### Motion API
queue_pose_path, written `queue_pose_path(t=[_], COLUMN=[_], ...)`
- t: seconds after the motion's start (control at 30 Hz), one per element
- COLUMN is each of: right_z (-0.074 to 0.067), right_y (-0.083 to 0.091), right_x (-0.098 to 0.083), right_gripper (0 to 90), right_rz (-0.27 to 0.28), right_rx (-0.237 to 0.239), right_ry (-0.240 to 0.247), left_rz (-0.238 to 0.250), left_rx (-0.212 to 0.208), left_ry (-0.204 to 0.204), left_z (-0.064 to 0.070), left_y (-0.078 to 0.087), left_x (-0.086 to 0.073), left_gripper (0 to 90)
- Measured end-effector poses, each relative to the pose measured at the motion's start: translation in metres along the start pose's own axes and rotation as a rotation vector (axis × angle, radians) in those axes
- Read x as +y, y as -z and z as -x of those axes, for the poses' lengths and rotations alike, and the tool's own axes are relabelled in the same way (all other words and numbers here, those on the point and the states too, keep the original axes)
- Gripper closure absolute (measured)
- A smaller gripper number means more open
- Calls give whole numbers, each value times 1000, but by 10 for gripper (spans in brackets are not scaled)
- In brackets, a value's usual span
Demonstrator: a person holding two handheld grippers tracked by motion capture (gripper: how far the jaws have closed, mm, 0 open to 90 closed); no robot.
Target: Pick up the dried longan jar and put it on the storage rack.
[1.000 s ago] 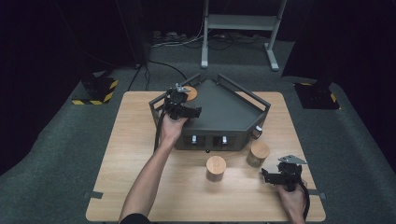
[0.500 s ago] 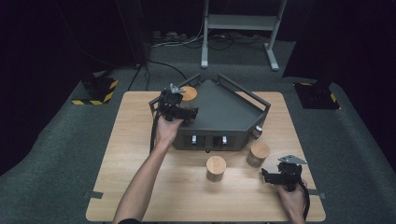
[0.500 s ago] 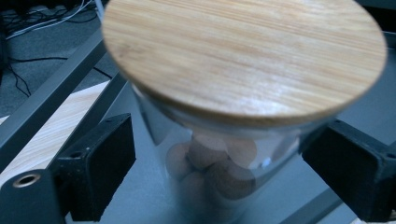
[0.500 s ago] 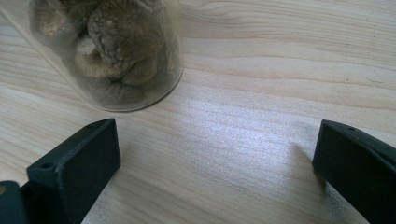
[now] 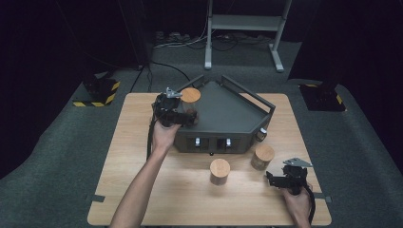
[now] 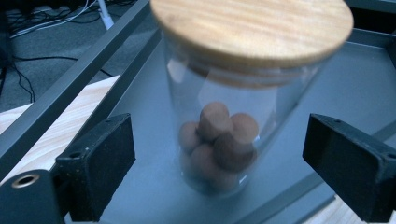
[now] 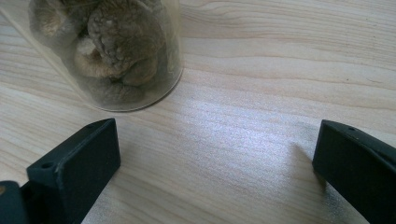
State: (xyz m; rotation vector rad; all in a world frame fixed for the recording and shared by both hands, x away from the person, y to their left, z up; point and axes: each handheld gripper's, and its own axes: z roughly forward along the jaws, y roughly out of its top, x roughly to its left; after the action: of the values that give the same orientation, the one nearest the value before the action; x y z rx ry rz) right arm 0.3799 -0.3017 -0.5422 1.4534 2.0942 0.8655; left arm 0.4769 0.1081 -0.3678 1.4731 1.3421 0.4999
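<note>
Jaws of the left gripper have just been opening and are now spread wide, pads clear of the glass jar standing between them on the grey tray, at about 10 o'clock on it. Brown balls are seen inside; wooden lid on. No readable writing. Right gripper is held wide open, empty, over the table, a second jar at 11 o'clock.

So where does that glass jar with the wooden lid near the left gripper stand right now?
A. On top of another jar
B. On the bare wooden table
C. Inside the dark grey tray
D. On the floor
C: the jar stands on the dark grey tray, whose rim runs behind it.
</note>
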Motion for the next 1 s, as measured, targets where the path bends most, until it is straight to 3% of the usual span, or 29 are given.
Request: queue_pose_path(t=[0.37, 1.0], right_z=[0, 0], right_y=[0, 0], right_x=[0, 0], right_gripper=[2, 2], right_rz=[0, 0], right_rx=[0, 0], right_ry=[-1, -1], left_rz=[15, 31], left_rx=[12, 19], left_ry=[19, 36], left_z=[-14, -24], left_y=[25, 45], left_x=[-7, -24], left_gripper=[91, 91])
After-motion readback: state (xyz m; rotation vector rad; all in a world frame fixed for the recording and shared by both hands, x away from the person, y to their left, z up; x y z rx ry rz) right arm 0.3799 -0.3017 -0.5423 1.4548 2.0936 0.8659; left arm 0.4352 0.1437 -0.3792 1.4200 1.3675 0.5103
